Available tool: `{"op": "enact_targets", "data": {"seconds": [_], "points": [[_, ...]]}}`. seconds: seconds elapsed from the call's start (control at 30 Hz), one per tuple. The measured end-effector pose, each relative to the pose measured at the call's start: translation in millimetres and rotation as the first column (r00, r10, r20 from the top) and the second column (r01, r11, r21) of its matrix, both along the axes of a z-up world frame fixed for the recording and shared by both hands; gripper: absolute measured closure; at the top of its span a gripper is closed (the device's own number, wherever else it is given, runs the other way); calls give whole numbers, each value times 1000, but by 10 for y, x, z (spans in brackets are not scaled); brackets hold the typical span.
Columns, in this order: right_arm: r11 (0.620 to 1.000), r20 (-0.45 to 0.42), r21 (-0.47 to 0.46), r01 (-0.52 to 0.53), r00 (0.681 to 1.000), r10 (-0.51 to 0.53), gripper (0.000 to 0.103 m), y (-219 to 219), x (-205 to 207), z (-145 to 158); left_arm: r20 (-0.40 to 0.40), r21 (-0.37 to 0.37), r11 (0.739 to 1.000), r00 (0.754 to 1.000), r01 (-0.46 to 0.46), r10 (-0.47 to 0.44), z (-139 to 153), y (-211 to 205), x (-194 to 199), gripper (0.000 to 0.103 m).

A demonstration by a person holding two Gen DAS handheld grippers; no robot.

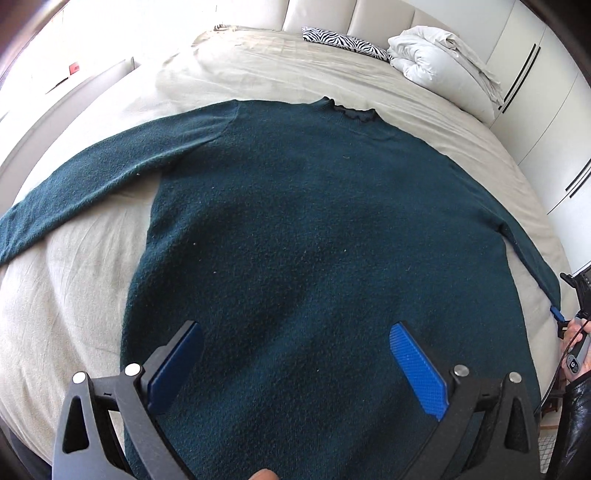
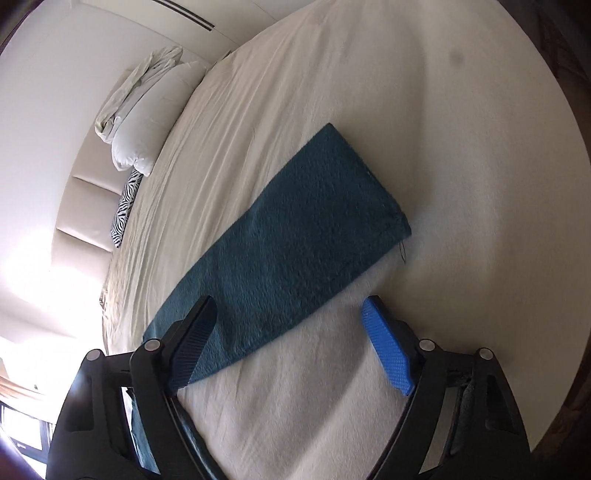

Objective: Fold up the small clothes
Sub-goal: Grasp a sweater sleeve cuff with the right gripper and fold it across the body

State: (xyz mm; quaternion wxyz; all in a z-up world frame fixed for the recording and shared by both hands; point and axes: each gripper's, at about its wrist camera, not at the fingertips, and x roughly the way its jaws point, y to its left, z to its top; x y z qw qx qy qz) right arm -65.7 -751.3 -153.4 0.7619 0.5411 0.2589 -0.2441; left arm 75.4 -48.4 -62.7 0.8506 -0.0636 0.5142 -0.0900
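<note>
Left sleeve (image 1: 85,173): stretched flat toward the left side of the bed (image 1: 74,280).
Left gripper (image 1: 295,332): fingers wide apart, poised over the lower body of the sweater (image 1: 314,229), holding nothing.
Sweater: dark teal, spread flat on the beige sheet, collar toward the pillows (image 1: 443,62).
Right sleeve (image 2: 295,236): flat on the sheet, cuff pointing away.
Right gripper (image 2: 290,310): fingers apart above that sleeve, empty.

A beige sheet (image 1: 258,70) covers the bed. A white duvet (image 1: 436,55) lies bundled at 1 o'clock, a zebra-print pillow (image 1: 343,40) just beside it at 12. A padded headboard (image 1: 369,14) runs behind both. White cabinets (image 1: 546,122) stand at 2 o'clock.
</note>
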Motion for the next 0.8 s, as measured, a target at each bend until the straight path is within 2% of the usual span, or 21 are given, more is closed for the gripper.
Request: {"op": "enact_targets", "data": {"seconds": [0.07,0.1,0.13,0.17,0.23,0.33,0.47,0.5,0.6,0.73,0.8], "points": [[999,31,30,30,999,-31,23,-163,25,-77,-19,-50,999,1000,-6,5,-33,36,78,0],[998,38,43,44,998,-46,27,-249,48,-115,-37,-78,997,999,-11,8,-60,57,119,2],[997,31,46,56,998,-57,35,-295,91,-134,-58,-105,994,998,-19,13,-91,74,164,3],[997,23,42,60,998,-61,40,-356,136,-140,-81,-138,990,997,-28,17,-130,98,202,4],[999,2,21,46,999,-46,60,-451,240,-136,-122,-216,975,992,-48,22,-210,149,264,6],[1000,-32,-18,-3,999,3,82,-414,500,-16,-139,-285,956,990,-74,35,-267,216,309,6],[978,-48,-152,-146,989,140,85,1,977,399,-132,-362,927,990,-97,52,-266,294,354,4],[964,-48,-183,-193,981,187,85,162,1127,512,-119,-374,922,991,-99,58,-247,317,359,0],[908,-38,-258,-332,942,333,85,681,1597,820,-74,-416,905,996,-85,60,-207,386,382,0],[791,-56,-338,-510,850,524,85,1634,2116,1072,-30,-462,883,997,-80,74,-176,501,409,0],[738,-62,-345,-580,799,598,85,2086,2344,1101,-57,-470,880,997,-77,56,-190,525,471,0]]}}
